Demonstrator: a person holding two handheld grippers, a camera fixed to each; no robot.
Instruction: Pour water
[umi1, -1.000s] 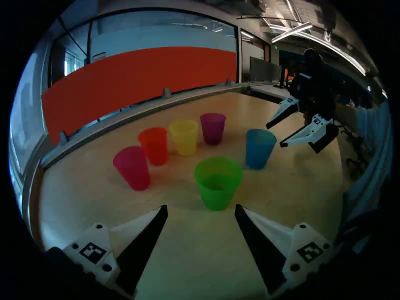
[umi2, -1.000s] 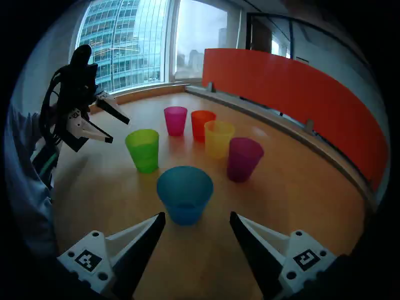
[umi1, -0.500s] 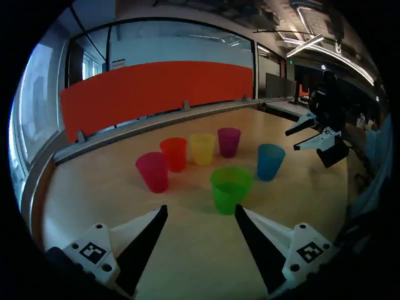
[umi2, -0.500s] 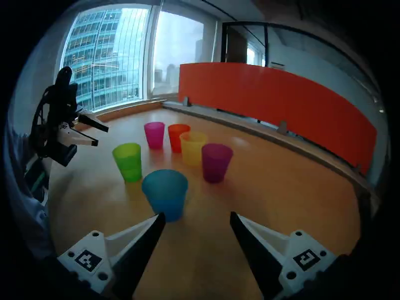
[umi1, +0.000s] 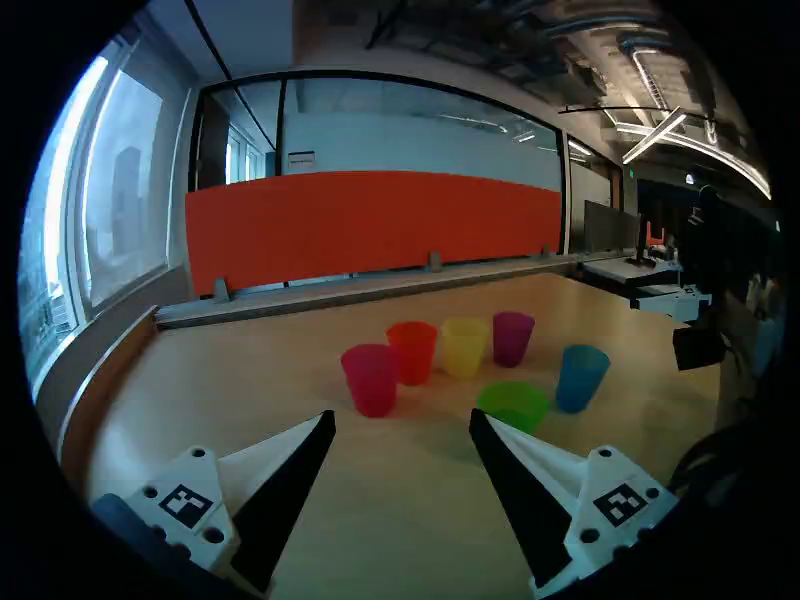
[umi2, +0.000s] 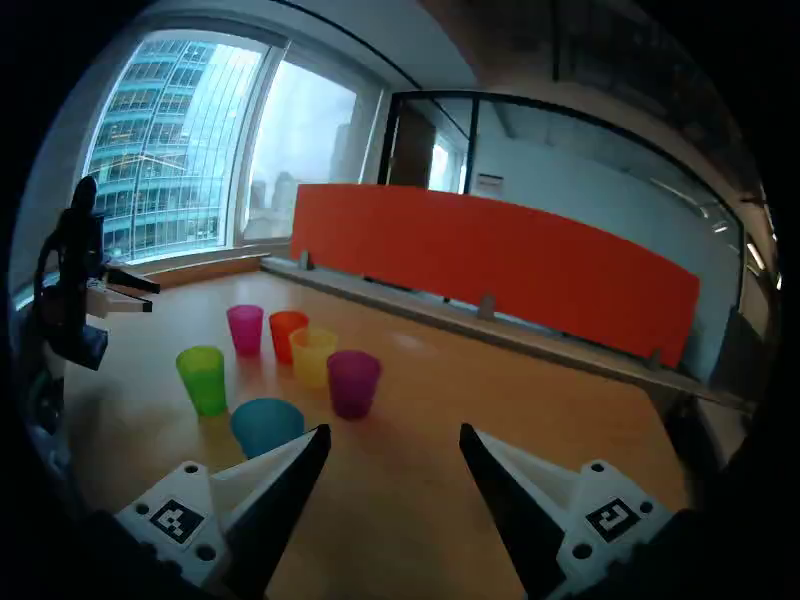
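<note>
Six cups stand upright and clustered on the bench (umi1: 230, 400), one of each colour: pink cup (umi1: 371, 378), orange cup (umi1: 413, 352), yellow cup (umi1: 465, 346) and purple cup (umi1: 512, 338) in a row, blue cup (umi1: 581, 377) and green cup (umi1: 513, 404) nearer. The left tongs (umi1: 400, 415) are spread wide and hold nothing, the cluster between 12 and 2 o'clock ahead of them. The right tongs (umi2: 393, 430) are likewise spread and empty, the cups at 10 to 11 o'clock

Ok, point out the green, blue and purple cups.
green cup (umi2: 203, 382): right gripper view, on its side wall.
blue cup (umi1: 581, 380): left gripper view, on its side wall.
purple cup (umi2: 353, 386): right gripper view, on its side wall.
</note>
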